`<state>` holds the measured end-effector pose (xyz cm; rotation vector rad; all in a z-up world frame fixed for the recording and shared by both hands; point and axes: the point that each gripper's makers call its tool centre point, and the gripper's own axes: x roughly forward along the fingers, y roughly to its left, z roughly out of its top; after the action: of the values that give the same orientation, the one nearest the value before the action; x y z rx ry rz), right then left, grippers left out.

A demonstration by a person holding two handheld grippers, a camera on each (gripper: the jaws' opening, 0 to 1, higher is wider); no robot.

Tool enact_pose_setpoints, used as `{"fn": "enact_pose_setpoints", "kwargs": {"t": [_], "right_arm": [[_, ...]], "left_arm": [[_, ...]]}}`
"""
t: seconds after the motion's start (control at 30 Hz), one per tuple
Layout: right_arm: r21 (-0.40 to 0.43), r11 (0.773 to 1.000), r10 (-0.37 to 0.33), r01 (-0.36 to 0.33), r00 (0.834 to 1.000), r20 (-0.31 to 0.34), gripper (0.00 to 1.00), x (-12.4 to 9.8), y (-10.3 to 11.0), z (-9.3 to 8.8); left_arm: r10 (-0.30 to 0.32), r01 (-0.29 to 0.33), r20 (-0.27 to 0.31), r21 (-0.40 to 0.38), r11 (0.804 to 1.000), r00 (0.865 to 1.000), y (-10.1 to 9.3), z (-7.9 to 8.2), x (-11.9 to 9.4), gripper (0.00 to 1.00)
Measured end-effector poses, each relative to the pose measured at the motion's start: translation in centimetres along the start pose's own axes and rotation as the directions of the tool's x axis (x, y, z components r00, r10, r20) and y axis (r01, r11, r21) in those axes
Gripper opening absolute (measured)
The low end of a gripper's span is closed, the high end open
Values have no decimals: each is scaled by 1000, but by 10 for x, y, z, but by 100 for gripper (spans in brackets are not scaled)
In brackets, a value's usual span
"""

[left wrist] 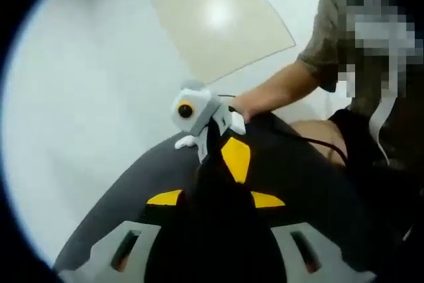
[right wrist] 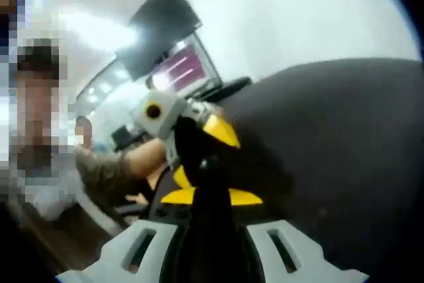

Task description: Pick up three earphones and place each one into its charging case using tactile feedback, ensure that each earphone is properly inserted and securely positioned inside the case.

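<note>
**Both hand-held grippers raised together, jaws closed, earphones out of sight**

In the left gripper view, I saw the left hand-held gripper point(left wrist: 211, 190) rising from the bottom of the frame with its two black jaws pressed together into one dark column; I read it as closed, with nothing visible between the jaws. Yellow markings point(left wrist: 236, 157) sat on the jaw faces. Directly ahead of the jaw tips stood the right hand-held gripper point(left wrist: 211, 130), its grey-and-white body touching or just beside them; contact could not be confirmed. A person's bare forearm point(left wrist: 281, 89) reached to it from the right, below an olive short sleeve point(left wrist: 324, 38). A dark grey rounded mass point(left wrist: 132, 190) lay behind and around the jaws; I could not tell what it was. Above it I saw a white ceiling with a pale square panel point(left wrist: 222, 21).

In the right gripper view, the right hand-held gripper point(right wrist: 212, 183) likewise showed its black jaws shut into one column, with no item seen in the grip. The left hand-held gripper point(right wrist: 189, 134) met it from the left, held by a forearm point(right wrist: 142, 157). A large dark grey shape point(right wrist: 331, 157) occupied the right side. A black ceiling-hung panel point(right wrist: 159, 28) and a lit screen point(right wrist: 182, 67) appeared behind.

I could not locate the earphones or the charging case in either view.
</note>
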<state>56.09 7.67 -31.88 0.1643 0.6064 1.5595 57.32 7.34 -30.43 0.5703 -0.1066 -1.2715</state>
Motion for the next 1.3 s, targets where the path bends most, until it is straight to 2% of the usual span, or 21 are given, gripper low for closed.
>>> {"fn": "enact_pose_setpoints", "kwargs": {"t": [0.07,0.1,0.13,0.2,0.27,0.37,0.4,0.43,0.8,0.9,0.93,0.97,1.0,1.03,1.07,1.1,1.13,1.17,1.2,1.23,1.3], "right_arm": [[-11,1000,-5,5,1000,7,18,0,0,1],[-50,999,-12,13,1000,15,18,1,-2,2],[-123,992,-20,23,1000,22,18,0,-2,2],[-249,968,-25,28,1000,15,19,-1,0,-1],[-308,951,-29,33,999,18,25,-2,2,-1],[-397,910,-106,119,993,55,39,-5,-10,4],[-430,890,-136,152,988,68,41,-8,-14,6],[-448,880,-147,160,987,64,42,-7,-16,5],[-470,867,-148,166,986,74,46,-12,-15,8],[-466,863,-175,193,981,82,46,-14,-20,10],[-450,866,-199,219,976,93,46,-15,-25,12],[-438,866,-220,242,970,100,46,-17,-29,14],[-430,864,-240,261,965,103,46,-18,-32,14],[-424,861,-258,279,960,108,46,-18,-34,15],[-415,860,-275,298,954,116,46,-19,-35,17],[-413,859,-278,302,953,118,46,-17,-34,17],[-411,859,-280,304,952,119,47,-17,-32,19],[-411,859,-277,304,953,124,48,-16,-30,20],[-412,860,-270,301,954,132,50,-13,-26,23],[-415,859,-268,300,954,136,50,-11,-23,24],[-435,846,-288,309,951,117,50,-6,-23,23]], "left_arm": [[9,-9,1,-2,1000,1000,2,-2,1,35],[16,-16,2,-2,1000,1000,4,-1,1,35],[20,-20,3,-4,1000,1000,5,-2,1,35],[17,-17,3,-19,1000,1000,5,-2,1,33],[10,-10,4,-29,1000,1000,4,-2,2,29],[16,-16,1,-31,999,1000,6,-2,3,28],[17,-17,0,-37,999,1000,7,-2,3,28],[17,-17,1,-41,999,1000,7,-2,3,28],[22,-21,9,-100,995,1000,13,-5,4,32],[32,-32,-3,-95,995,999,17,-4,0,31],[64,-60,32,-114,992,997,25,4,-4,30],[93,-73,103,-179,981,990,32,16,-10,30],[138,-89,184,-254,963,973,44,27,-20,30],[204,-127,237,-306,944,950,58,34,-30,30],[268,-179,255,-325,929,929,71,36,-39,30],[308,-222,247,-323,920,919,79,35,-45,30],[365,-279,235,-330,902,901,89,33,-54,29],[432,-344,214,-350,871,876,101,27,-62,28],[466,-381,179,-365,849,867,107,19,-67,26],[481,-404,136,-377,834,866,110,12,-69,24],[532,-463,86,-390,796,843,120,1,-75,18]]}}
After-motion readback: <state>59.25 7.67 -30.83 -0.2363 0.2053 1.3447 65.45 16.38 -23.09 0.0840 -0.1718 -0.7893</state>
